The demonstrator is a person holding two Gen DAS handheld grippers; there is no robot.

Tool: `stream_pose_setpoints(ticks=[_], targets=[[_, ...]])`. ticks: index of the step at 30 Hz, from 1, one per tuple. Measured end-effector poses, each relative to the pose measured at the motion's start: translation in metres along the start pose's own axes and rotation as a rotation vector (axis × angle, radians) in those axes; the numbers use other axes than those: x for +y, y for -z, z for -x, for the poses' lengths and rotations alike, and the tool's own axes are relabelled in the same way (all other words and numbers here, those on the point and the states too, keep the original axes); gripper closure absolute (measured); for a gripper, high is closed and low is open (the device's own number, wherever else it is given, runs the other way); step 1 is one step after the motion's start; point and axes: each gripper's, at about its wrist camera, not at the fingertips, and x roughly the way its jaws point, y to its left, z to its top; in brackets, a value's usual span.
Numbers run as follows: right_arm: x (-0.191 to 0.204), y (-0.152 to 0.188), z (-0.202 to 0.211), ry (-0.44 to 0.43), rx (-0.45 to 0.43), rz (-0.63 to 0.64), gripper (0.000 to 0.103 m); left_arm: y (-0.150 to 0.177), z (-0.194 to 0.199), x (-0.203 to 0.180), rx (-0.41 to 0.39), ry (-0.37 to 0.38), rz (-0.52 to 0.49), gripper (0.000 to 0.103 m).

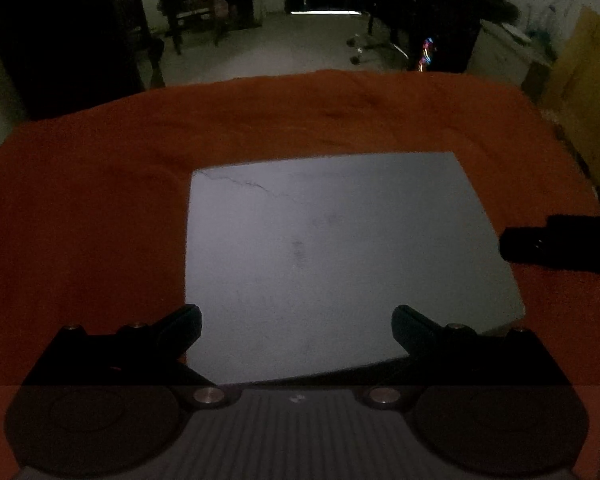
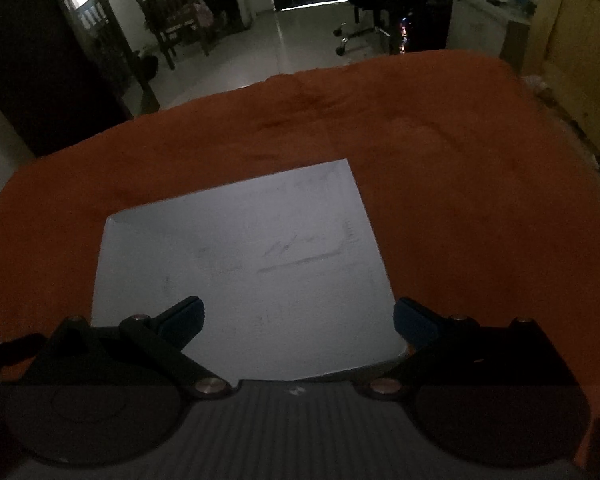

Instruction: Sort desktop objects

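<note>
A grey-white flat board [image 1: 332,248] lies on an orange cloth [image 1: 100,184] that covers the table. It also shows in the right wrist view [image 2: 244,264], with faint pencil marks on it. My left gripper [image 1: 297,326] is open and empty, held over the board's near edge. My right gripper [image 2: 298,320] is open and empty, also over the board's near edge. The right gripper's black body [image 1: 560,244] shows at the right edge of the left wrist view. No small desktop objects show in either view.
The room is dim. Beyond the table's far edge stand a wooden chair [image 2: 168,12], an office chair base [image 2: 360,32] and dark furniture. A yellow-brown panel [image 2: 580,40] stands at the right. The orange cloth [image 2: 460,160] has some wrinkles near the far edge.
</note>
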Motion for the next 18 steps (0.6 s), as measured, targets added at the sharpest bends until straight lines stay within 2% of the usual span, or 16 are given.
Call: stream_pose_setpoints(ticks=[5, 18], targets=[[0.0, -0.001, -0.005, 0.004, 0.042, 0.016, 0.0, 0.006, 0.001, -0.009, 0.017, -0.02, -0.033, 0.0], [0.005, 0.009, -0.011, 0.044, 0.072, 0.126, 0.0, 0.003, -0.007, 0.006, 0.052, -0.045, 0.026, 0.0]])
